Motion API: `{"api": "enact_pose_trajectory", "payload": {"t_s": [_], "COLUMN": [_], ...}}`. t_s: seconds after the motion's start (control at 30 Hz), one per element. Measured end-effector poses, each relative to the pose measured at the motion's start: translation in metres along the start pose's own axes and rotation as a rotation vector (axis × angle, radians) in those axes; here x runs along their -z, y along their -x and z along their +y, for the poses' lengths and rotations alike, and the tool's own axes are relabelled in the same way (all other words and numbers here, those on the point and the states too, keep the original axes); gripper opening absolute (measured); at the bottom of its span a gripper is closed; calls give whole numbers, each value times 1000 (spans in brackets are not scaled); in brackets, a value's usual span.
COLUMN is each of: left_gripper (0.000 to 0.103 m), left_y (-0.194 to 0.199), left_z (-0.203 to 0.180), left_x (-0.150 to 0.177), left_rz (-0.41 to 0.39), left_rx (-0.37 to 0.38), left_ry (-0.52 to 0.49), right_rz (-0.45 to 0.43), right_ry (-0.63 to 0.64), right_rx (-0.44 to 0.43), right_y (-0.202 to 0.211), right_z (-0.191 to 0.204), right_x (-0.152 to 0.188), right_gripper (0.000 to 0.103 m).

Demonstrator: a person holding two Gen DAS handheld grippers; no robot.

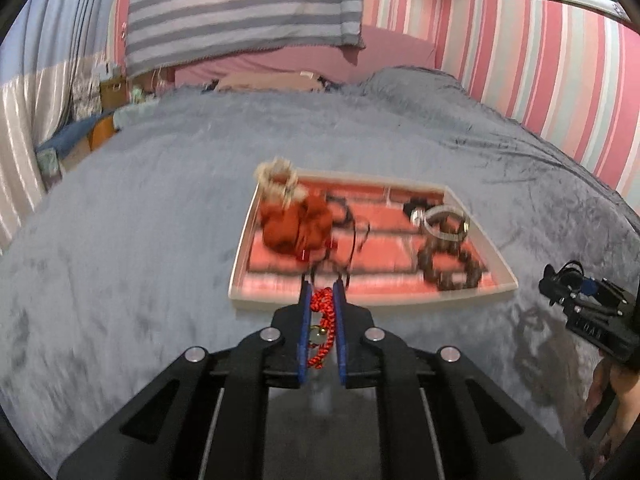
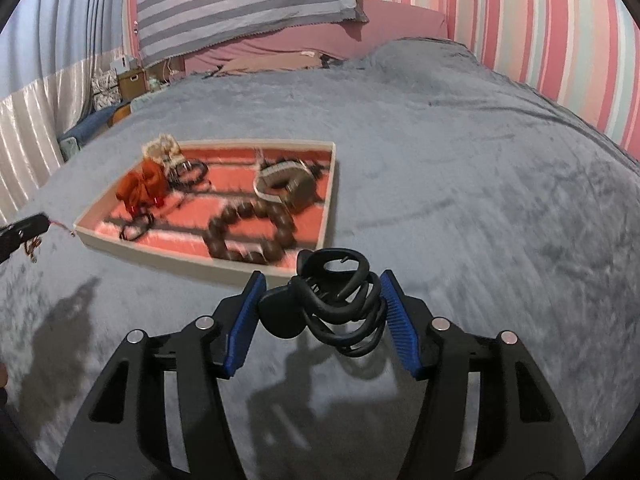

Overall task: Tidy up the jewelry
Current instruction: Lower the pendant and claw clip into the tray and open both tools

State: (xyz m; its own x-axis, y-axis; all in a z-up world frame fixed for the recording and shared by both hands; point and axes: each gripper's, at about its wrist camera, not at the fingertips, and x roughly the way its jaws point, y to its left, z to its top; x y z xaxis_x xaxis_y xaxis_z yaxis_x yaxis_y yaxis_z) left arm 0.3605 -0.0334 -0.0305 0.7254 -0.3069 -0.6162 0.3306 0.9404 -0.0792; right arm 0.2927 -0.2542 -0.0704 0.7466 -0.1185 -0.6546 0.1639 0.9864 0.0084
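A shallow white tray with a red striped lining lies on a grey bedspread. It holds an orange fabric scrunchie, a fuzzy beige scrunchie, a brown bead bracelet, a silver bangle and dark cords. My left gripper is shut on a red braided cord bracelet, just in front of the tray's near edge. My right gripper is shut on a black hair claw clip, near the tray's near right corner.
The grey bedspread covers the whole bed. A pink headboard and a striped grey blanket are at the far end. A pink striped wall runs along the right. Boxes and clutter stand at the far left.
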Motion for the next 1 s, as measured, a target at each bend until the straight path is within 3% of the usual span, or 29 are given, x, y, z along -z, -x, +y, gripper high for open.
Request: {"api": "enact_pose_trajectory", "payload": {"t_s": [0.13, 0.27, 0.57, 1.0], "left_gripper": [11, 11, 11, 15], "left_y": [-24, -60, -140, -163], "left_z": [-6, -3, 5, 18], "left_x": [-33, -46, -36, -24], "left_rz": [-13, 22, 130, 170], "left_rx": [-9, -17, -68, -98], "left_ry": [-18, -10, -41, -22], "right_rz": [-6, 2, 47, 70], "right_ry": [-5, -3, 11, 24], "right_rx": [-21, -28, -1, 35], "right_y": [-17, -38, -86, -117], "right_z": [14, 27, 43, 39], "right_x": [-22, -38, -47, -34], "right_gripper": [59, 59, 59, 59]}}
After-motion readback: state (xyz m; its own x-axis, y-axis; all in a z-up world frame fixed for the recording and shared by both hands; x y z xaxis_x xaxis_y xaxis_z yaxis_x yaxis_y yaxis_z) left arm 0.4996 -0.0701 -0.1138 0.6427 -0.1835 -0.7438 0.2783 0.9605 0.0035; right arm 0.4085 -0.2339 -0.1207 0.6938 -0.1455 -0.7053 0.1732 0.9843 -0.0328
